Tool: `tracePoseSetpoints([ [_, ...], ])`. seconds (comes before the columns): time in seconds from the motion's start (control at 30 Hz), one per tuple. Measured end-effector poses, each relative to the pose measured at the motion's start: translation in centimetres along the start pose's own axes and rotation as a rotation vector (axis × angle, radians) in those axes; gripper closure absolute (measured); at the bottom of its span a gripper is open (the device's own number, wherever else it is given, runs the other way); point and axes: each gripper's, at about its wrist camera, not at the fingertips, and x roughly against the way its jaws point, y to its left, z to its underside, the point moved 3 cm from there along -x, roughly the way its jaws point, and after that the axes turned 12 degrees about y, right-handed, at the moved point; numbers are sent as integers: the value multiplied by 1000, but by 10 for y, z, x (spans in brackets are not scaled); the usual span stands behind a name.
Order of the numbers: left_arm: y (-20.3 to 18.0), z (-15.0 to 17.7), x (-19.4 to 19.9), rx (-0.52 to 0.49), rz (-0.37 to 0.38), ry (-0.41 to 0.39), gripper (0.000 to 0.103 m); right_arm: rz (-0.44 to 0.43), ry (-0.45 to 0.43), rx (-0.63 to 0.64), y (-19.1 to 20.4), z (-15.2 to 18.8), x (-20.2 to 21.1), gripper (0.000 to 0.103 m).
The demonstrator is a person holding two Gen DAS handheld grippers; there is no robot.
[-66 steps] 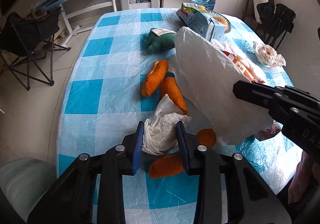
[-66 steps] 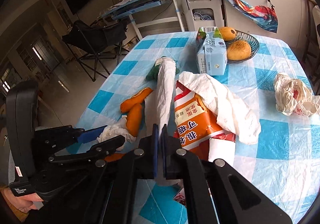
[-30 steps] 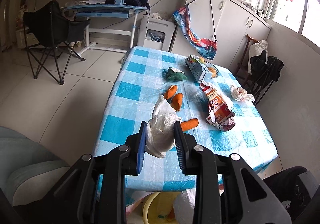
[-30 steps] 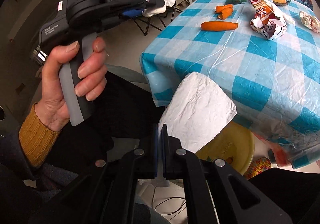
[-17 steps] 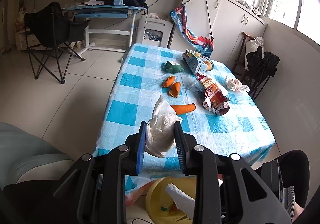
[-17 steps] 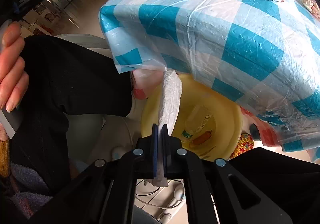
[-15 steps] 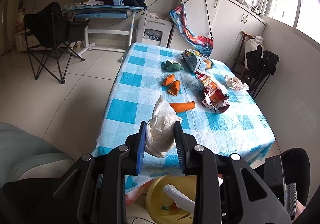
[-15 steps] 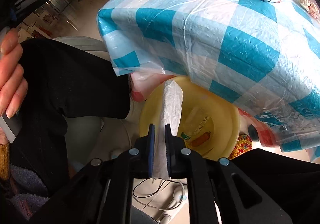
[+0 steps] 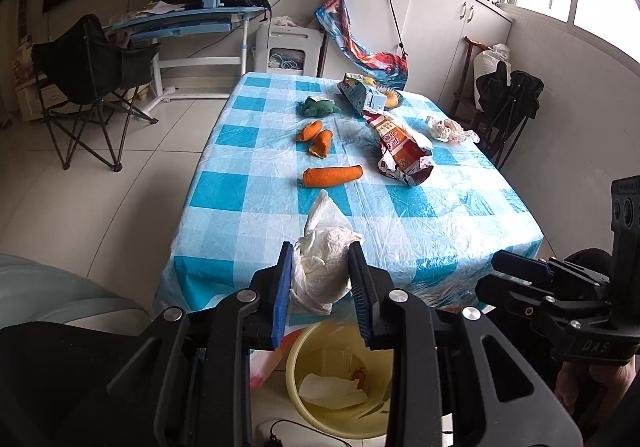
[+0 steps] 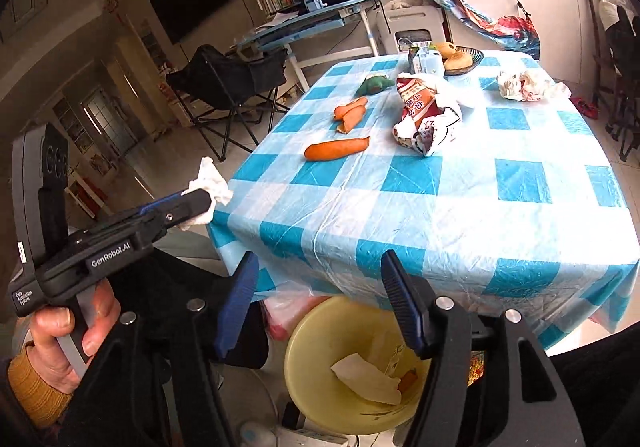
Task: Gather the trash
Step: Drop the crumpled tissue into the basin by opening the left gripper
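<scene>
The left gripper (image 9: 320, 283) is squeezing a crumpled white plastic bag (image 9: 322, 267) between its jaws, just above the yellow bin (image 9: 296, 399). The bin is sitting on the floor at 6 o'clock from the desk (image 9: 420, 223).

The right gripper (image 10: 320, 303) is opening its jaws, and nothing is between them. A flat white wrapper (image 10: 366, 379) is lying inside the round, smooth bin, so one piece looks done.

More trash seems to be waiting on the desk: a torn, shiny orange food bag (image 9: 402, 151) near the middle and a scrunched white wad (image 9: 448, 129) at 2 o'clock. The long, fuzzy-looking orange carrots (image 9: 332, 176) may be toys, not trash. The checked cloth is looking thin and crinkly.
</scene>
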Motion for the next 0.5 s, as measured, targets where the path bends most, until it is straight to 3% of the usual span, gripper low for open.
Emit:
tracePoseSetpoints([
  [0.17, -30, 20, -12, -111, 13, 76, 76, -15, -47, -56, -12, -2, 11, 39],
  [0.33, -55, 42, -29, -221, 5, 188, 67, -19, -68, -55, -10, -5, 15, 39],
  [0.4, -60, 47, -31, -251, -16, 201, 51, -18, -77, -55, -11, -4, 17, 39],
  [0.5, -61, 45, -23, -265, -63, 145, 37, -14, -93, -60, -13, -3, 20, 37],
])
